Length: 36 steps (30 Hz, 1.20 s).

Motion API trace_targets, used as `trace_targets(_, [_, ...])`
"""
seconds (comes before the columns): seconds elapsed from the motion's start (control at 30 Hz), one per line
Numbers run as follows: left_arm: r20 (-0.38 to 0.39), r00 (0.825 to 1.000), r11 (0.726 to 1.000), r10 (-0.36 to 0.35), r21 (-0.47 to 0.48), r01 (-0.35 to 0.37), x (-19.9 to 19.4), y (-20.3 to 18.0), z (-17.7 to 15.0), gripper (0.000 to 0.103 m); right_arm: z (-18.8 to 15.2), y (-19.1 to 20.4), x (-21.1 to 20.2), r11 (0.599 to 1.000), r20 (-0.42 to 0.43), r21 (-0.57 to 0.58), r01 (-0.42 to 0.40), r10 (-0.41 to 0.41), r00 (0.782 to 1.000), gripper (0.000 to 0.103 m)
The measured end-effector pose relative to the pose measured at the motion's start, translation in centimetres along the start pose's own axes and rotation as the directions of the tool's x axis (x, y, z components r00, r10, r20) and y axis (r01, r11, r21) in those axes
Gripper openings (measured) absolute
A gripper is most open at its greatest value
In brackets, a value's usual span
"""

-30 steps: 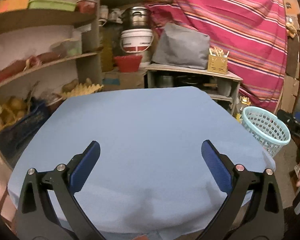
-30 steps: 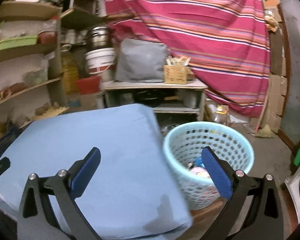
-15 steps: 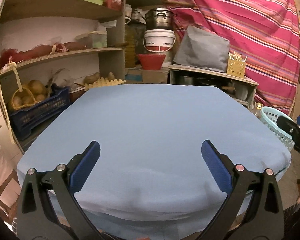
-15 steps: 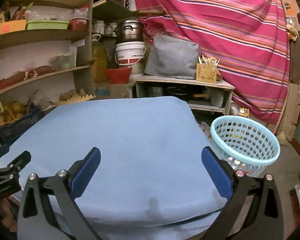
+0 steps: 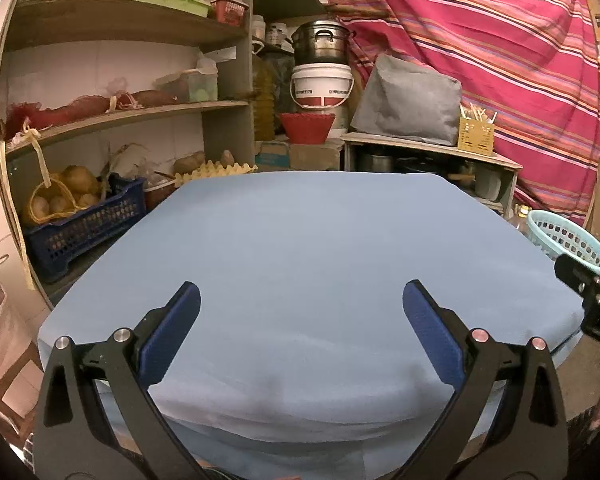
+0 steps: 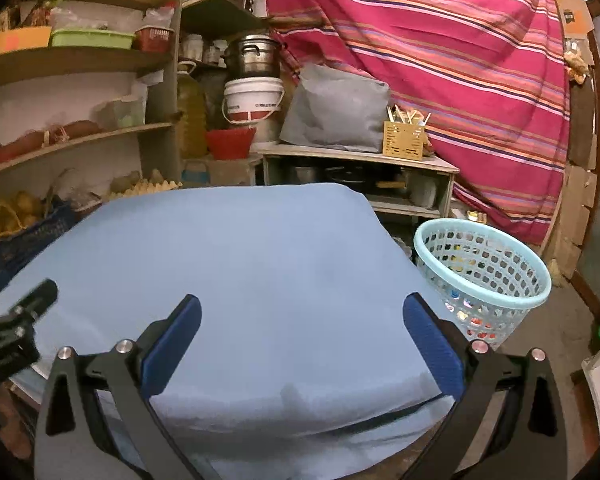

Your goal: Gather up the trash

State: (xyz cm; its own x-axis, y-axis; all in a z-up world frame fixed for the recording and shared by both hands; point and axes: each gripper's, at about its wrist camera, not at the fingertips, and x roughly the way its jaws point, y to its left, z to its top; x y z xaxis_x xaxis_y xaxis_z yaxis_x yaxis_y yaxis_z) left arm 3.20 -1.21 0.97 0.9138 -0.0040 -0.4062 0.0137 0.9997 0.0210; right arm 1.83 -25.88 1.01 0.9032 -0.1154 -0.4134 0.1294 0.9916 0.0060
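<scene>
Left claw spread wide, nothing between its blue pads. Right claw likewise spread wide and holding nothing. Both hover low over the near edge of the counter, which is draped in a light blue cloth.

Surroundings, ahead of the claws: past the counter's far edge, a low wooden stand carrying a grey cloth-covered bundle and a yellow utensil holder with sticks poking up. Left of the stand, a white bucket with a steel pot on top and a red bowl in front. A striped pink-red cloth hangs behind. Ahead and left of the left claw: wooden shelves, an egg tray, a dark blue crate holding a small woven basket of potatoes.

Containers: pale blue perforated trash basket stands on the floor just right of the counter, ahead and right of the right claw. Small coloured bits of trash show through its holes near the bottom; kinds cannot be told. In the left wrist view, the basket's rim peeks out at far right, partly behind the right claw's tip.
</scene>
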Motion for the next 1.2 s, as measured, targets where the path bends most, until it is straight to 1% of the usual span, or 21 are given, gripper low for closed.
trace_targets(0.1, [0.008, 1.000, 1.000, 0.009, -0.001, -0.009, 0.0, 0.2, 0.0, 0.098, -0.4, 0.0, 0.1, 1.000, -0.008, 0.009, -0.011, 0.011, 1.000, 0.099])
trace_targets(0.33, [0.013, 1.000, 1.000, 0.008, -0.009, -0.008, -0.1, 0.6, 0.0, 0.098, -0.9, 0.5, 0.1, 1.000, -0.009, -0.006, -0.006, 0.006, 1.000, 0.098])
trace_targets(1.0, [0.032, 0.999, 1.000, 0.013, 0.005, -0.013, 0.0, 0.3, 0.3, 0.098, -1.2, 1.3, -0.1, 1.000, 0.005, -0.010, -0.005, 0.006, 1.000, 0.098])
trace_targets(1.2, [0.039, 0.999, 1.000, 0.022, 0.010, -0.022, 0.1, 0.4, 0.5, 0.098, -1.1, 1.5, 0.1, 1.000, -0.006, -0.003, -0.011, 0.011, 1.000, 0.098])
